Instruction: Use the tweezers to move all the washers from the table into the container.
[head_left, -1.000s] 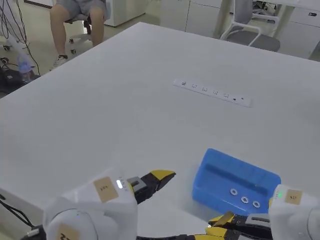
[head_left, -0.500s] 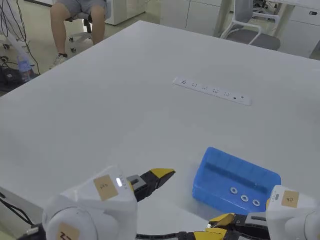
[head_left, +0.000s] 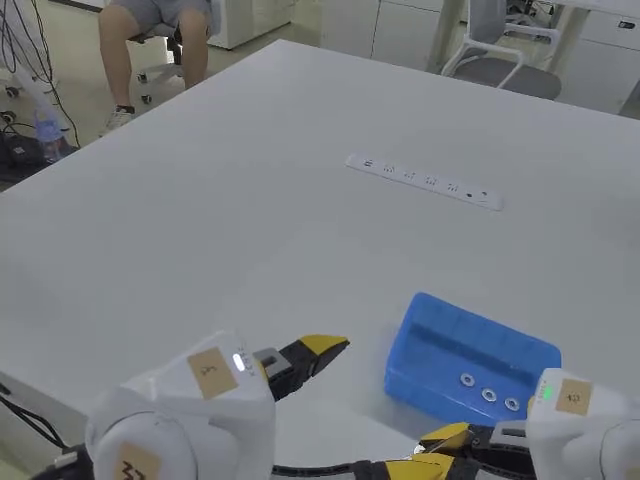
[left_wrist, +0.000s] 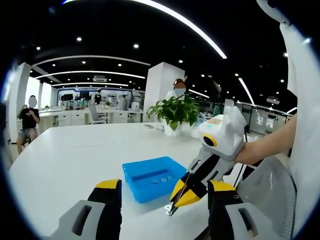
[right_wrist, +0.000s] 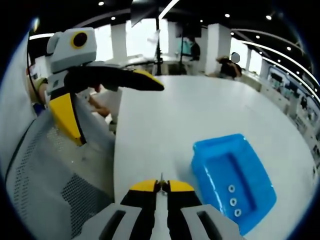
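The blue container lies on the white table with three washers in it. My right gripper is at the container's near edge, shut on the thin tweezers. In the left gripper view the tweezers' tip points down at the table beside a small washer, just in front of the container. My left gripper hovers left of the container, its yellow-tipped jaws wide apart with nothing between them.
A white power strip lies across the middle of the table. A person sits on a chair beyond the far left corner. Office chairs stand behind the far edge. Cables lie on the floor at left.
My right gripper has edged slightly left along the container's near side. The left gripper and the container have held still.
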